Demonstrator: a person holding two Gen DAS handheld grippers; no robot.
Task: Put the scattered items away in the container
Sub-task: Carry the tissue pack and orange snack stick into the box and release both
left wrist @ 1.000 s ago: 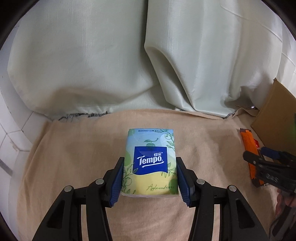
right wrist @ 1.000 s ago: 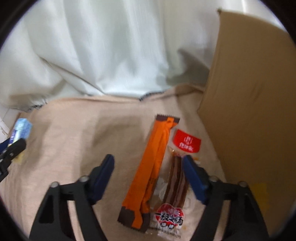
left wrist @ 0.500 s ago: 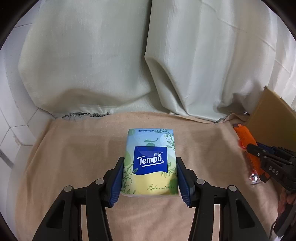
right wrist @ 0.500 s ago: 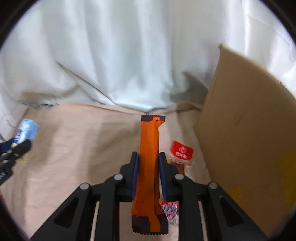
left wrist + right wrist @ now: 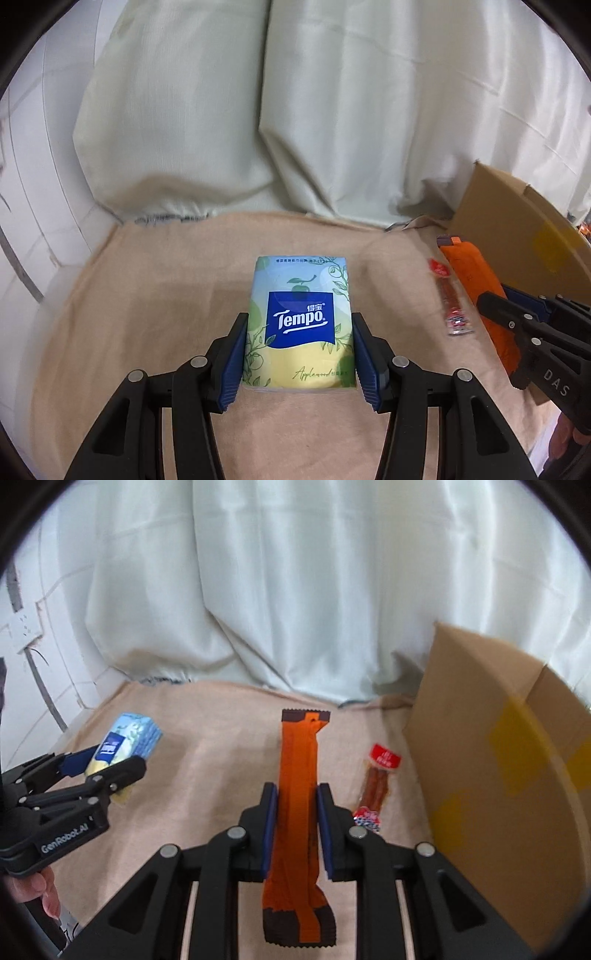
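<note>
A home-like room: pale curtain [image 5: 332,129] behind a counter under a beige cloth [image 5: 147,295], tiled wall [image 5: 33,221] at left, cardboard box [image 5: 498,775].

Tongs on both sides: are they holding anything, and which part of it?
Left tongs squeeze the tissue pack by its two long sides. Right tongs pinch the orange wrapper around its middle.

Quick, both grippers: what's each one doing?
Left gripper: shut on the tissue pack.
Right gripper: just closed on the orange wrapper.
</note>
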